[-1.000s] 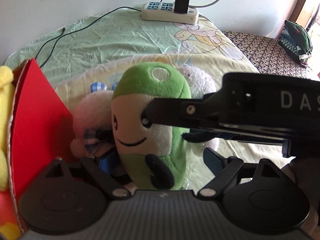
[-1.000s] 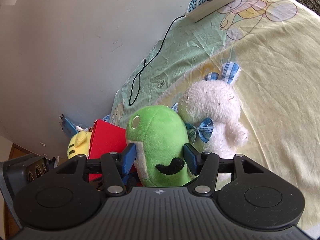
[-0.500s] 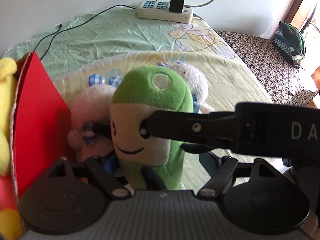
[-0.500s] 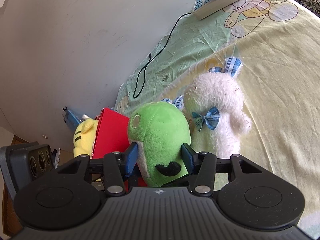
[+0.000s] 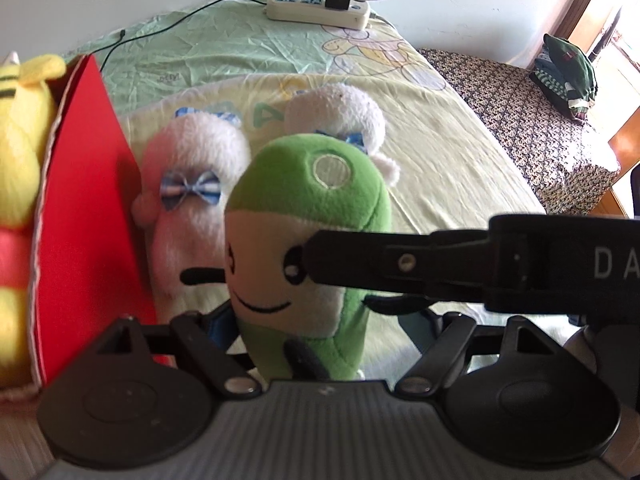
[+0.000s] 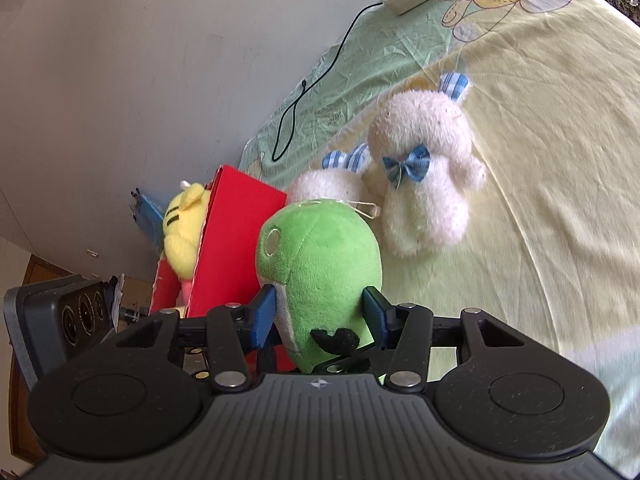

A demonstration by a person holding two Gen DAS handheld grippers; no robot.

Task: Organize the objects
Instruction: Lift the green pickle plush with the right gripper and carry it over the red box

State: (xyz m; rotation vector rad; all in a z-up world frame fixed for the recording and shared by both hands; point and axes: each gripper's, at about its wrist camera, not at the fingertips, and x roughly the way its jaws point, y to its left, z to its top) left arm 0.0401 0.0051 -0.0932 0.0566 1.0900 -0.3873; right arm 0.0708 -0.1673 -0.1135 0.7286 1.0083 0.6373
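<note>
Above the yellow bedsheet [image 6: 540,184], the right gripper [image 6: 320,312] is pinching the green plush toy [image 6: 320,264] upright beside the red box [image 6: 236,240] (two white bunnies lying behind), while the left gripper [image 5: 316,320] is spreading wide around it.

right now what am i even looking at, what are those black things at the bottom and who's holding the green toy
There is no robot here: a person carries a hand-held gripper in each hand, each with a camera looking along its two fingers. The black shapes at the bottom are those tools. In the right camera's picture, the right hand-held gripper squeezes the green plush between its blue pads. The left camera's picture faces the toy; the left hand-held gripper sits open around its base. Two white bunnies lie on the bedsheet. A red box holds a yellow plush.
</note>
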